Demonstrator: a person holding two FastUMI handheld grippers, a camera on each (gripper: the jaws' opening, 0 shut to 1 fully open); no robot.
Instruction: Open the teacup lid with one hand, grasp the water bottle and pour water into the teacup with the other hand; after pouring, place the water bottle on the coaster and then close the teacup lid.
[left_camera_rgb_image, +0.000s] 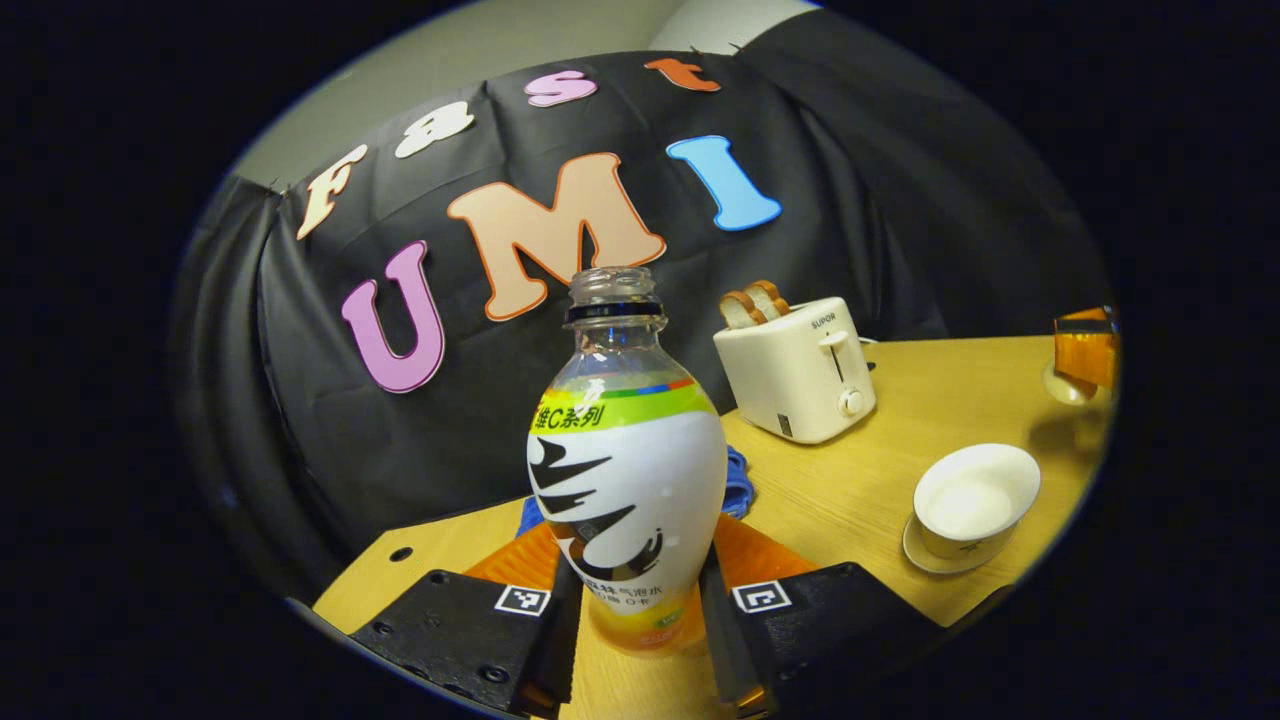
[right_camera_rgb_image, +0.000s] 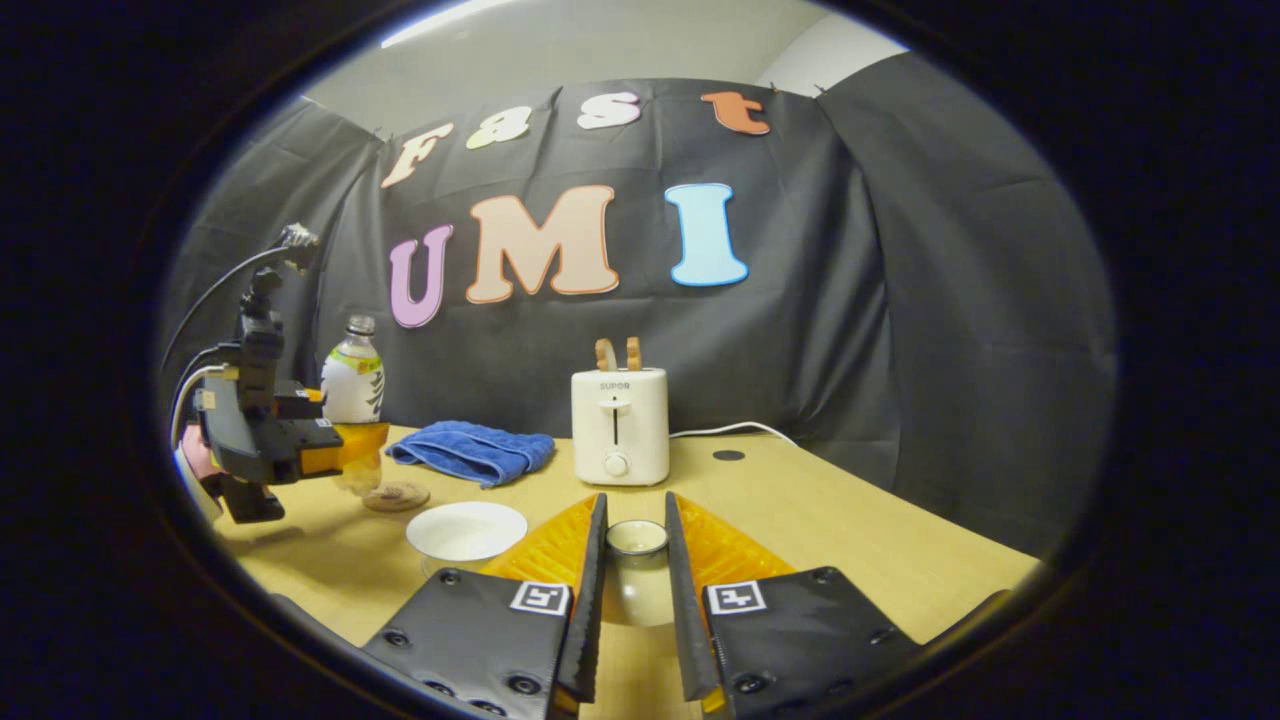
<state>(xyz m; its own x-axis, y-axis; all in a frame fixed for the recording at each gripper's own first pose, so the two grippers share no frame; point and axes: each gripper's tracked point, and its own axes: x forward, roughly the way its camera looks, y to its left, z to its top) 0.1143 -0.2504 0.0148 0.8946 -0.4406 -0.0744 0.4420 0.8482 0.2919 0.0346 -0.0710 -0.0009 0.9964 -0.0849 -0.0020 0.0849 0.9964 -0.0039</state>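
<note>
My left gripper is shut on the lower body of the uncapped water bottle, which stands upright. In the right gripper view that bottle sits in the left gripper at the table's far left, right by a brownish round coaster; I cannot tell if they touch. The white teacup stands open on its saucer, also seen as the teacup left of my right fingers. My right gripper is shut on the white teacup lid, held above the table.
A white toaster with bread slices stands mid-table at the back, with a blue cloth to its left. The wooden table runs to the right, with the booth wall close behind. The right gripper's orange body shows beyond the cup.
</note>
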